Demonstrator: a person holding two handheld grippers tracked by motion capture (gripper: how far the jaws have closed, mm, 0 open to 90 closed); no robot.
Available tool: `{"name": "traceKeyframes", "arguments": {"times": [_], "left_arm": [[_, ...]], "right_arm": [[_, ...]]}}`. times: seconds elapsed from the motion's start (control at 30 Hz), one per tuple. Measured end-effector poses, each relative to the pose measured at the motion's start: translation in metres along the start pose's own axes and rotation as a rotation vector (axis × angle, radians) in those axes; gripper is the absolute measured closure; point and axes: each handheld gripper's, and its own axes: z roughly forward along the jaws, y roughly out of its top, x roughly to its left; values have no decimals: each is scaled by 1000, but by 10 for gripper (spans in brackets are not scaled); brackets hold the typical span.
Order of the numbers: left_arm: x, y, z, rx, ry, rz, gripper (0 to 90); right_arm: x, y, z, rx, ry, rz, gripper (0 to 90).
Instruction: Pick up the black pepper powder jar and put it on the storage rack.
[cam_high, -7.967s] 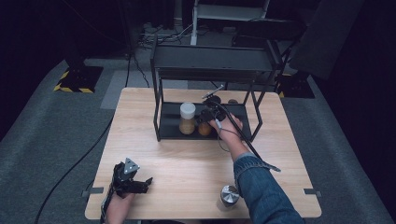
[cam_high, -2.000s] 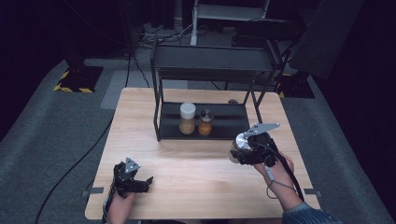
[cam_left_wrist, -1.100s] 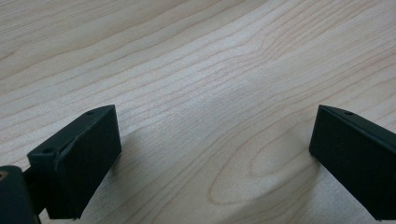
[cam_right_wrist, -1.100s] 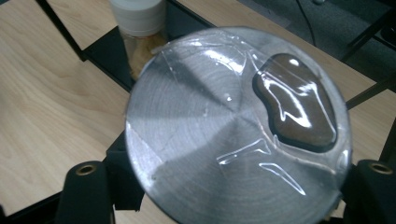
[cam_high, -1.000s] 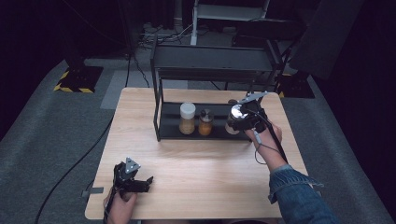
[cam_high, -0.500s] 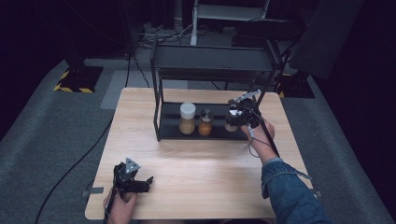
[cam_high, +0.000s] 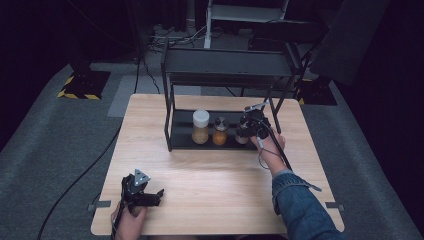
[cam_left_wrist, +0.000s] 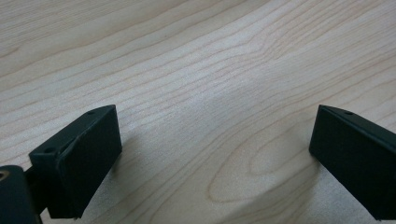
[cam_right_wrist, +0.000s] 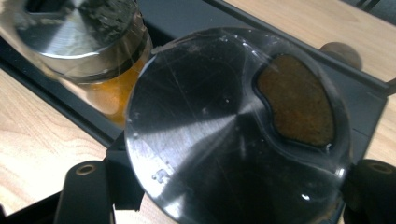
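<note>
Since two seconds ago, our right gripper (cam_high: 248, 131) has carried the small glass jar with the shiny metal lid (cam_right_wrist: 238, 126) from the open table up to the black metal rack (cam_high: 172, 117). The jar now sits at the right end of the rack's bottom shelf, and our fingers (cam_right_wrist: 84, 191) are clamped on its two sides. From above the jar itself is mostly hidden by the gripper. In the right gripper view we look down on the lid, and it has a brown patch near one edge.

Just beside it is a second small jar with a metal lid and orange stuff inside (cam_high: 220, 131). Left of that is a taller jar with a white lid (cam_high: 200, 126).

Our left gripper (cam_high: 142, 192) has stayed near the front left corner of the light wooden table (cam_high: 220, 175). Its fingers (cam_left_wrist: 79, 158) are spread wide with nothing but bare wood between them.
</note>
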Motion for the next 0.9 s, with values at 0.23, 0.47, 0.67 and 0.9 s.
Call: {"name": "traceKeyframes", "arguments": {"times": [0.23, 0.47, 0.67, 0.9], "left_arm": [[0, 0, 0, 0, 0, 0, 18], [0, 0, 0, 0, -1, 0, 18], [0, 0, 0, 0, -1, -1, 18], [0, 0, 0, 0, -1, -1, 18]], "right_arm": [[-2, 0, 14, 7, 8, 30, 302], [-2, 1, 24, 18, 21, 41, 302], [-3, -1, 26, 15, 23, 47, 301], [-6, -6, 15, -24, 41, 60, 172]]}}
